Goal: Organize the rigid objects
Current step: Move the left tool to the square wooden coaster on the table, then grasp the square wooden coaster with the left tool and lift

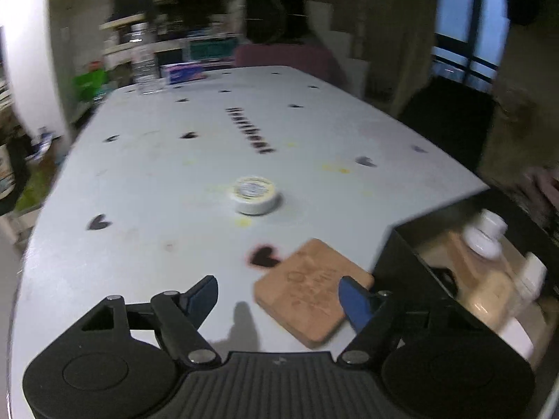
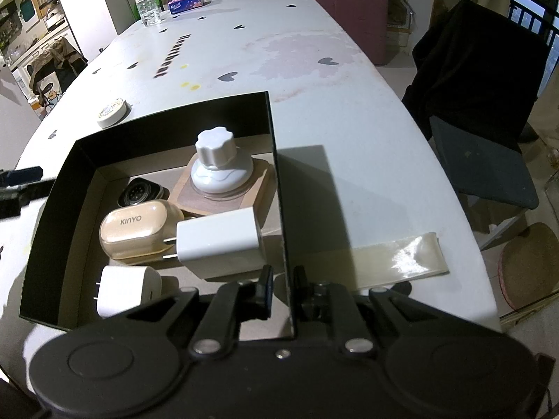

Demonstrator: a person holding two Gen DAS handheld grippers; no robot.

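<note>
Left wrist view: left gripper (image 1: 277, 296) jaws apart, empty, astride the near edge of the wooden coaster (image 1: 307, 300); tape roll (image 1: 254, 195) lies farther out on the table (image 1: 157, 181).
Right wrist view: right gripper (image 2: 282, 288) pinched on the black box (image 2: 279, 188) wall, steadying it.
Advice: centre on coaster, close squarely before lifting.

Indoor light is dim and cool, the left wrist view smeared with motion blur, worst at its edges and on the far shelves, while the right wrist view is sharp, with fisheye bending of the bench (image 2: 349, 111), glare on a clear strip (image 2: 401, 256) and a hard shadow beside the black box (image 2: 276, 160).
</note>
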